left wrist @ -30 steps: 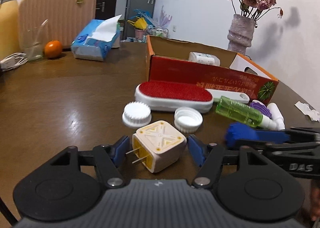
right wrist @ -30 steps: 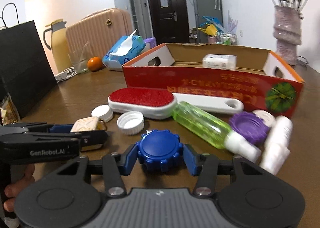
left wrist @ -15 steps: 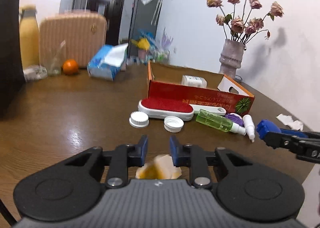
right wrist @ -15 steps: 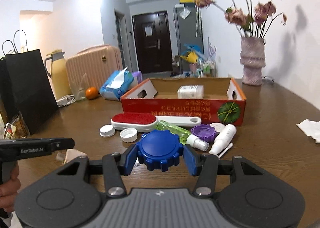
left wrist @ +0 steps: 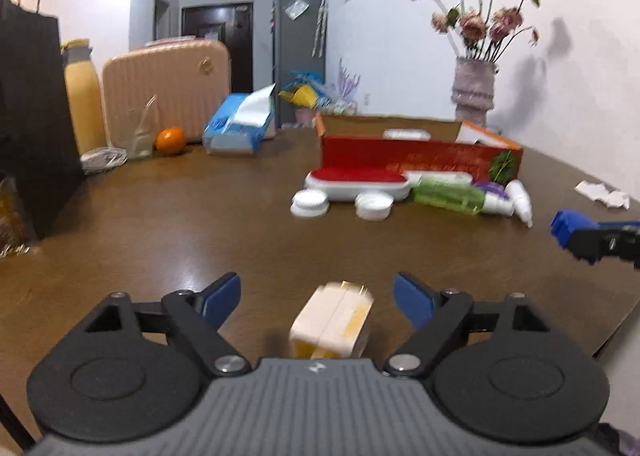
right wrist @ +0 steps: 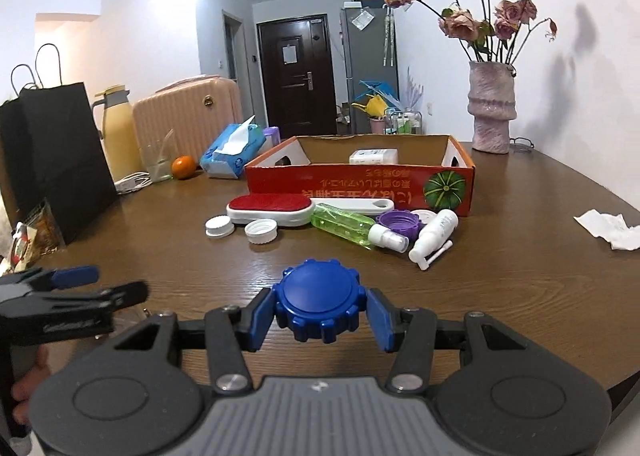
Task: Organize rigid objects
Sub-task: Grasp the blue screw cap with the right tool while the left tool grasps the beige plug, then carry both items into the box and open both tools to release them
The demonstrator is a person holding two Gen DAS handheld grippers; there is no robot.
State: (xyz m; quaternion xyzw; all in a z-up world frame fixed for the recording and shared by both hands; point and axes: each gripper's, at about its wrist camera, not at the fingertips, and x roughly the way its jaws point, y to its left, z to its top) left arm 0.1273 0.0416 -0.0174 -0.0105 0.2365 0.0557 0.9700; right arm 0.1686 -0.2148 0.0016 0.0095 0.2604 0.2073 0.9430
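- The left gripper has its jaws spread wide, gripping nothing; the cream, boxy plug adapter sits between the blue pads, touching neither — blurred, close to the gripper body.
- The right gripper is closed on the blue cap, a glossy plastic disc with a notched rim, pads pressing both sides.
- Bare brown wood-grain table lies open around the cap from 9 to 3 o'clock.
- At 12 o'clock stands the red cardboard box, open-topped; just before it cluster a red-faced lint brush, two ribbed white lids, a clear green bottle and a purple cap.
- At 3 o'clock the table's curved edge runs — crumpled white paper near it.
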